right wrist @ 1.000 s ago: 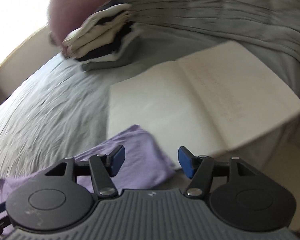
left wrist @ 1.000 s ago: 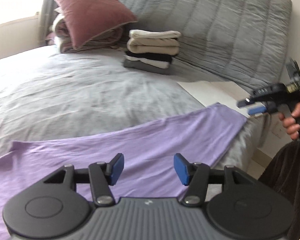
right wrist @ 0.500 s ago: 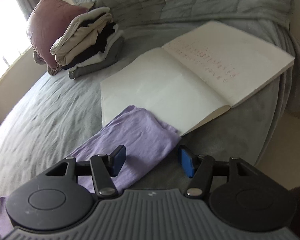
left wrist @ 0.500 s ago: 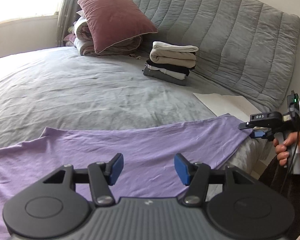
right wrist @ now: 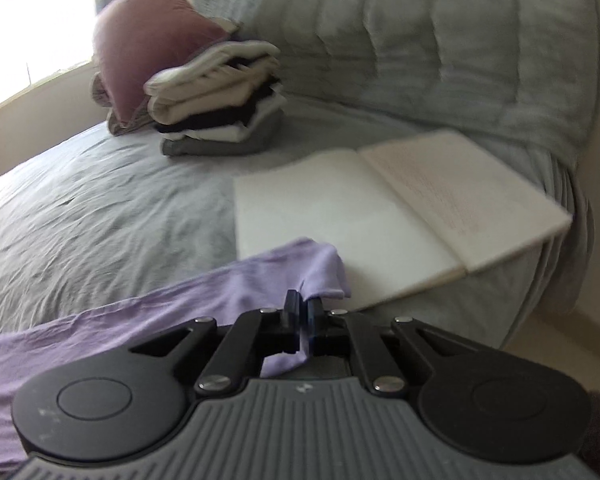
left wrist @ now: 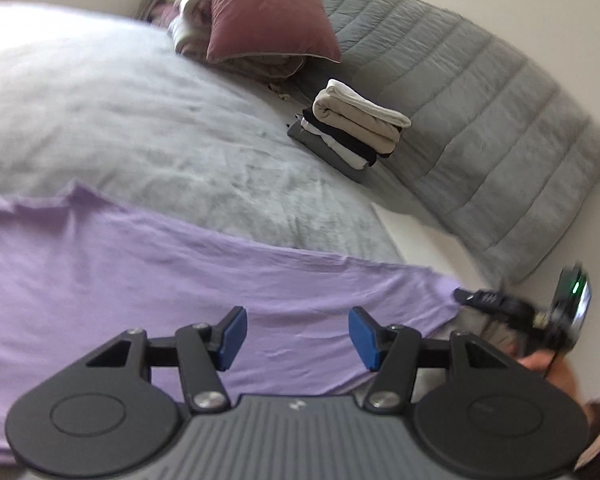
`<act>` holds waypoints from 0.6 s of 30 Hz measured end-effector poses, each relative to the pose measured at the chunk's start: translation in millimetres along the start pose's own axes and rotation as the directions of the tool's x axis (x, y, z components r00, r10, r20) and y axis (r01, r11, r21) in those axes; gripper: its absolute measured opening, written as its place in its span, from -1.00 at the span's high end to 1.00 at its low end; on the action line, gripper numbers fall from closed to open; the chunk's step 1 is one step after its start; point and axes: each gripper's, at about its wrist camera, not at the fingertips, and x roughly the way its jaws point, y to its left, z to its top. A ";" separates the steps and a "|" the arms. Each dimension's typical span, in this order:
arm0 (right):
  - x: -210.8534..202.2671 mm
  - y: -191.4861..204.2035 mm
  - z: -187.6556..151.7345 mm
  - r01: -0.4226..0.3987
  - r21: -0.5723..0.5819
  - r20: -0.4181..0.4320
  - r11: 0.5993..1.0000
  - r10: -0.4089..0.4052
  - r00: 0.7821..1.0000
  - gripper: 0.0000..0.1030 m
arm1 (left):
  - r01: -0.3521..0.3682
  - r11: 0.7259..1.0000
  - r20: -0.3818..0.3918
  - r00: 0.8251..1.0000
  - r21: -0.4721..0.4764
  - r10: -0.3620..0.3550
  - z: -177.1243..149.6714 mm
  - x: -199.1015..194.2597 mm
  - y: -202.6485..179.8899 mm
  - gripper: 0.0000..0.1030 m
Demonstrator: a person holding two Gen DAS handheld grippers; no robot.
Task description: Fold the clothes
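We have the purple garment (left wrist: 148, 280) spread across the near side of the grey bed (left wrist: 148, 128), and our right gripper (right wrist: 302, 312) pinches its corner, at about three o'clock from the left gripper (left wrist: 294, 332). That one hovers over the cloth with its jaws half apart and nothing between them. Best bring it down on the near hem (keeping the cloth taut) before lifting. Half a second ago the right jaws stood apart around that corner; they have just closed on it.
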 end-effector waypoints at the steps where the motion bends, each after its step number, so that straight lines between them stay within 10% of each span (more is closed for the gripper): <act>1: -3.4 6.0 -0.1 -0.005 -0.020 0.016 1.000 0.005 1.000 0.91 | 0.034 0.999 -0.004 0.999 -0.038 -0.034 -0.5 1.9 3.4 -0.14; 11: -37.6 87.9 -10.0 -0.168 -0.299 0.098 0.939 0.205 0.974 0.91 | 0.250 0.941 0.003 0.967 -0.228 -0.256 -9.1 17.9 14.2 -0.24; 18: -60.2 142.2 -47.8 -0.315 -0.528 0.014 0.789 0.379 0.925 0.91 | 0.295 0.917 -0.009 0.951 -0.267 -0.309 -15.6 29.0 15.0 -0.24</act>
